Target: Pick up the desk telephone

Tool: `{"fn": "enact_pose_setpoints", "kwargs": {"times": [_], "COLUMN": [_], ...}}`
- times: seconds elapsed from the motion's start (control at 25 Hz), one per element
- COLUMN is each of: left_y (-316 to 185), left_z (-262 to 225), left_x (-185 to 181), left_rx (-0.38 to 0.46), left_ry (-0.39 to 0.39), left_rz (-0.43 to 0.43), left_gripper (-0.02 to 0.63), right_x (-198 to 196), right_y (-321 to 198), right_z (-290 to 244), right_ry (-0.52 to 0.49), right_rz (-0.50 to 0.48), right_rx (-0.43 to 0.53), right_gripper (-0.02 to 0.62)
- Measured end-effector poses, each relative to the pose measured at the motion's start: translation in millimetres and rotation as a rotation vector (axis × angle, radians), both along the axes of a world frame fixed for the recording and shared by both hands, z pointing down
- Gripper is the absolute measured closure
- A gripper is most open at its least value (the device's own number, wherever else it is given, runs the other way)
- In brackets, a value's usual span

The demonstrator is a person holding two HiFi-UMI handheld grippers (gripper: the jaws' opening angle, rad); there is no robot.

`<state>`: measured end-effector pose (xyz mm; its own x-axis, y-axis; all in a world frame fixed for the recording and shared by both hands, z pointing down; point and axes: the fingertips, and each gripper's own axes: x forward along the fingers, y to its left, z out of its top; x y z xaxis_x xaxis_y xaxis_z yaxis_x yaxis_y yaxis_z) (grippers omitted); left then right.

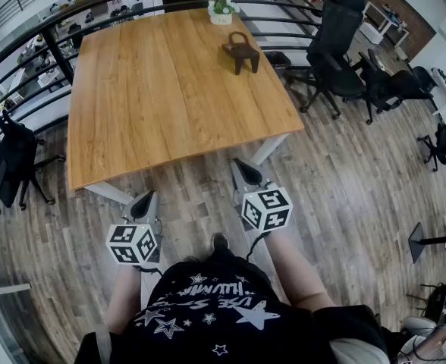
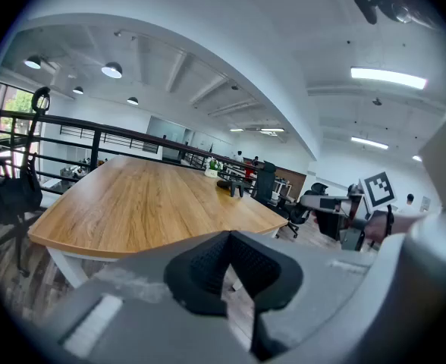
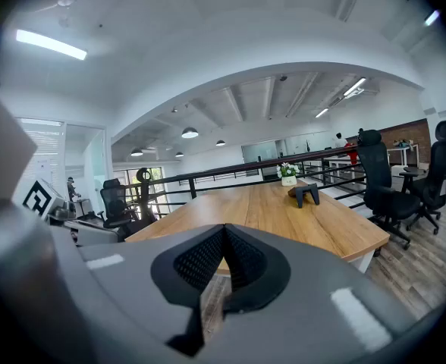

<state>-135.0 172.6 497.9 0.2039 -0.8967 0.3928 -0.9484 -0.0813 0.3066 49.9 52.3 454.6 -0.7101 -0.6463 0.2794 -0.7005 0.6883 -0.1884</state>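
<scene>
- The dark object (image 1: pixel 240 51) on the worktop (image 1: pixel 155 105) is showing too small in every view for its parts to be told.
- The potted plant (image 1: pixel 221 10) at the far edge is likewise appearing too small for detail.
- The worktop's legs (image 1: pixel 105 193) are lying mostly hidden under its top.
- The bottom edge is cutting off the person's torso (image 1: pixel 208 317).
- The left edge is cutting off the black chair (image 1: pixel 10 165).

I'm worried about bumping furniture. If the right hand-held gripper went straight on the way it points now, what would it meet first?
The right hand-held gripper would probably first meet the near edge of the wooden table; the desk telephone lies far beyond. Depth is unclear.
</scene>
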Motion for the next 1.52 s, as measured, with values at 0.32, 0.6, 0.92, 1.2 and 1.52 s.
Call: {"fn": "enact_pose_setpoints", "kwargs": {"times": [0.32, 0.6, 0.92, 1.2, 1.52], "left_y": [17, 34, 62, 64, 30], "left_z": [1, 2, 19, 22, 28], "left_x": [-2, -13, -37, -41, -52], "left_rx": [-0.001, 0.002, -0.025, -0.035, -0.048], "left_ry": [0.058, 0.055, 0.054, 0.05, 0.049], "left_rz": [-0.012, -0.018, -0.025, -0.039, -0.105], "left_gripper": [0.604, 0.604, 0.604, 0.604, 0.604], "right_x": [0, -11, -31, -23, -45], "right_y": [17, 31, 51, 40, -13], "right_z": [-3, -2, 0, 11, 16], "right_ry": [-0.003, 0.007, -0.004, -0.011, -0.064], "right_rz": [0.006, 0.001, 0.0, 0.04, 0.0], "right_rx": [0.001, 0.002, 0.028, 0.003, -0.026], "right_gripper": [0.597, 0.597, 0.595, 0.595, 0.595]}}
